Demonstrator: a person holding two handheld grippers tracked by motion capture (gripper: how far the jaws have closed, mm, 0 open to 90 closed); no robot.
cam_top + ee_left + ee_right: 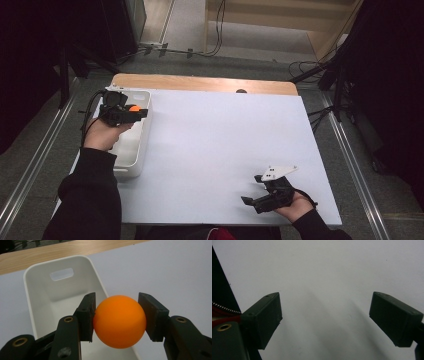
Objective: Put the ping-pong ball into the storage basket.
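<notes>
Clamping an orange ball (119, 321) between its two black pads, the left hand-held gripper (117, 317) hangs above the white bin (40, 287), and in the left gripper view the ball sits squarely in the gap, pressed from both sides, with the bin's open inside and its slotted handle cut-out lying beyond it toward 11 o'clock. From the high view the same left hand-held gripper (141, 111) shows at about 10 o'clock on the desk (215, 145), the ball (134, 107) a small orange spot at its tip, over the far half of the bin (131, 155), which stands along the left edge of the white sheet that covers the desk. A dark sleeve (90, 195) runs up from the bottom edge to the hand that holds this tool. The right hand-held gripper (249, 201) rests low at about 5 o'clock in the high view, near the front edge of the desk and well apart from the bin, a grey three-cornered plate (277, 172) on top of it. In the right gripper view its jaws stand wide apart, the right hand-held gripper (327, 320) with nothing between the pads but the bare white desk (324, 270).
</notes>
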